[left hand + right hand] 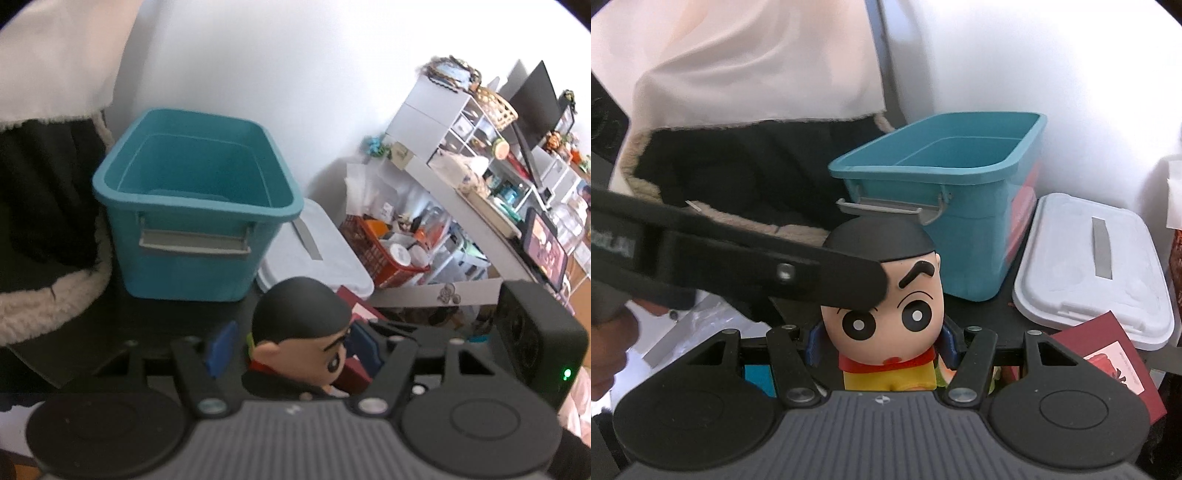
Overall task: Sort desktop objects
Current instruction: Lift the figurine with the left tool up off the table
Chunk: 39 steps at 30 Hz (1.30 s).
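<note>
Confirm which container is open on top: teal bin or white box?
The teal bin with the grey handle is open, its inside bare. The white box beside it wears a shut lid.

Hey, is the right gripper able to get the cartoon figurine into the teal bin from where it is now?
Probably yes. The right gripper holds the figurine, and the teal bin stands open just behind. Only the left gripper's finger crosses in front.

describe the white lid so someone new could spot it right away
Find the teal bin on the dark table. Just right of it lies the white lid, flat, with a grey strip on top. A dark red card overlaps its near edge; nothing else nearby is white plastic.
</note>
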Available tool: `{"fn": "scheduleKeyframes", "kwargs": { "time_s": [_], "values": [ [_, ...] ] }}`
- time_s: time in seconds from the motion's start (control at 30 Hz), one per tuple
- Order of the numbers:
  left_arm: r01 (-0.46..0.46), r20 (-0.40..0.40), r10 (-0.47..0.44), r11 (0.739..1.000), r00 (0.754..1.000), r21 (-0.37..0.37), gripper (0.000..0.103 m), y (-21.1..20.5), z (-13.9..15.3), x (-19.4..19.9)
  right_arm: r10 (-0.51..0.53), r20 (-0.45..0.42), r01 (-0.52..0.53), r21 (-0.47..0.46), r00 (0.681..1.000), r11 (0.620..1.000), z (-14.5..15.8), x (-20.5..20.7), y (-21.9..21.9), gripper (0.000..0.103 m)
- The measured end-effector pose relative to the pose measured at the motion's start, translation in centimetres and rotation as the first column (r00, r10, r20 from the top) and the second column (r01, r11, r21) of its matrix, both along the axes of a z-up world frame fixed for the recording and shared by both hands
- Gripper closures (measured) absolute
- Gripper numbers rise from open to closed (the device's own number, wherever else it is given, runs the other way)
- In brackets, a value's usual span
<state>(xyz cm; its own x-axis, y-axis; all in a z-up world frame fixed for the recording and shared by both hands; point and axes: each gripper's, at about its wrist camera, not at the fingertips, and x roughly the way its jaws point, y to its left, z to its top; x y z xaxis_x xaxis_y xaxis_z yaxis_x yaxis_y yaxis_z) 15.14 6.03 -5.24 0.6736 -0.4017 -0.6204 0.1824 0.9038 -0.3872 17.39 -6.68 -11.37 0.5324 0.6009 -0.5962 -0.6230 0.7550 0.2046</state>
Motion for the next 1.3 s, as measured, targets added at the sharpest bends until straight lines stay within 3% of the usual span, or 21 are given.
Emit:
{"fn": "scheduleKeyframes", "kwargs": {
  "time_s": [0.5,1.3],
  "values": [
    [0.025,-0.017,-0.024,1.000,1.000,0.004,0.036,-0.5,-1.1,0.2,0.056,-0.011,-0.055,0.062,0.998,0.997,-1.1,-0.7,-0.7,0.041],
    [0.045,0.013,-0.044,0.999,0.999,-0.030,0.039,0.0,0.2,-1.1,0.010,-0.007,-0.010,0.092,1.000,0.996,0.3,-2.5,-1.8,0.038]
  ]
}}
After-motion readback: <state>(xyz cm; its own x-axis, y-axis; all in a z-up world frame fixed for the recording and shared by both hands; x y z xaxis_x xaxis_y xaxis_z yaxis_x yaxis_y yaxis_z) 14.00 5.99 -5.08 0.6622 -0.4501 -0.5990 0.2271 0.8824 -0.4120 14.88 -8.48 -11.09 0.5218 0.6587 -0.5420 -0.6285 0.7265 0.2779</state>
